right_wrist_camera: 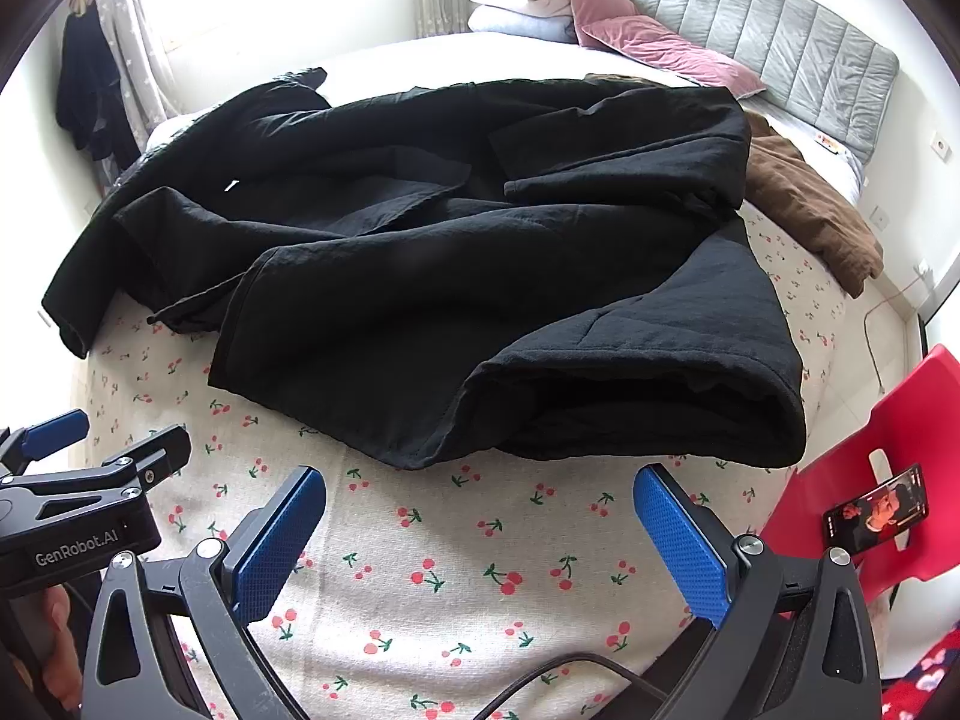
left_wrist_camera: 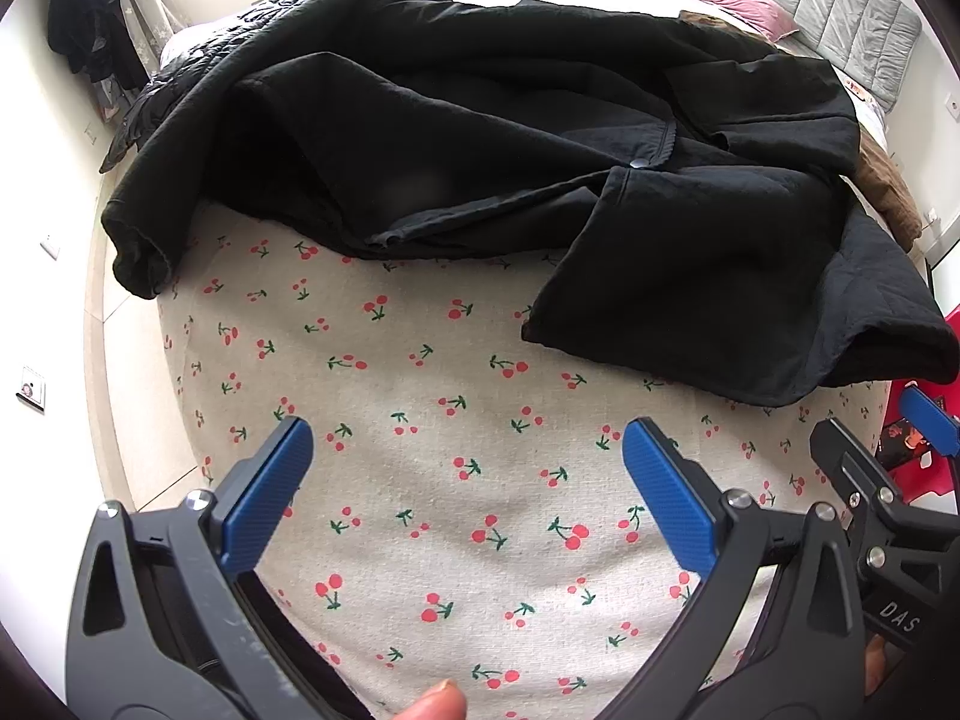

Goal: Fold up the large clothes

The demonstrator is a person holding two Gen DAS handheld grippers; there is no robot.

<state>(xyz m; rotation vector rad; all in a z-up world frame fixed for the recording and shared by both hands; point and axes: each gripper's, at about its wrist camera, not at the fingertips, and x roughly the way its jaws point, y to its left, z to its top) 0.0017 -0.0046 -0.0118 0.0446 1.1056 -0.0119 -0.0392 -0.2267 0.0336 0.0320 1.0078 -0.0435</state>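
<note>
Left gripper (left_wrist_camera: 468, 438) was spread wide, blue pads (left_wrist_camera: 267, 492) apart and holding nothing, hovering over bare cherry-print bedsheet (left_wrist_camera: 420, 510) on the near side of the black coat (left_wrist_camera: 480, 138). Right gripper (right_wrist_camera: 480, 495) was likewise spread wide and empty, over the same sheet just short of the coat's nearest hem corner (right_wrist_camera: 414, 456); it lay beside the left gripper, whose body showed at the left edge of the right wrist view. The coat lay rumpled and partly folded on the bed, not touched by either gripper. Its long axis ran from the near hem away toward the grey headboard (right_wrist_camera: 780, 30), skewed slightly; one sleeve cuff (left_wrist_camera: 138, 264) trailed to the coat's left. A brown garment (right_wrist_camera: 804, 204) lay touching the coat's far right edge. Pink pillows (right_wrist_camera: 648, 42) sat beyond the coat, against the headboard.
</note>
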